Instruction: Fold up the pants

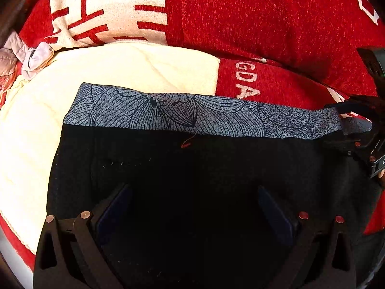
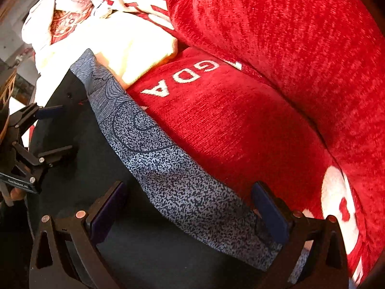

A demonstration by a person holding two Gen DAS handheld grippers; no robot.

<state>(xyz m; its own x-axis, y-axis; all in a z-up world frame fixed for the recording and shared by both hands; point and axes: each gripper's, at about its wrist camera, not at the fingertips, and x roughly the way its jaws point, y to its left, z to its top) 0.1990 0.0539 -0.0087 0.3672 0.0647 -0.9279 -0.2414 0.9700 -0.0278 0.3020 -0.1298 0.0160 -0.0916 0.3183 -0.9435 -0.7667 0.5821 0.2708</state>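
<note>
- The pants [image 1: 192, 180] lie flat on a red sofa cover [image 1: 276, 24], partly over a cream towel [image 1: 120, 67].
- The pants are black, with a grey-blue waistband [image 1: 180, 113] that has a flower drawn on it in thin lines.
- The left gripper [image 1: 195, 207] hangs over the black part with its fingers spread wide, holding nothing.
- The right gripper [image 2: 190, 207] is at the far right end of the waistband, also spread wide. One of its fingers [image 2: 269, 212] is on the outer side of the band and the other is over the black cloth.
- It looks like the band's end sits between those fingers, but I cannot tell if a finger is under the cloth.
- I think the step is to take hold of the waist end, so the pants can be folded.
- To do it well, each gripper should pinch all the layers of cloth, not just the top one.
- Both should lift at the same height, so the band stays straight and no bumps form.
- The cloth is soft and floppy, so it may sag in the middle.
- There is no box, basket or bag to be seen, so nothing is inside anything.
- Some crumpled pale clothes [image 2: 67, 7] lie at the far left end of the sofa.
</note>
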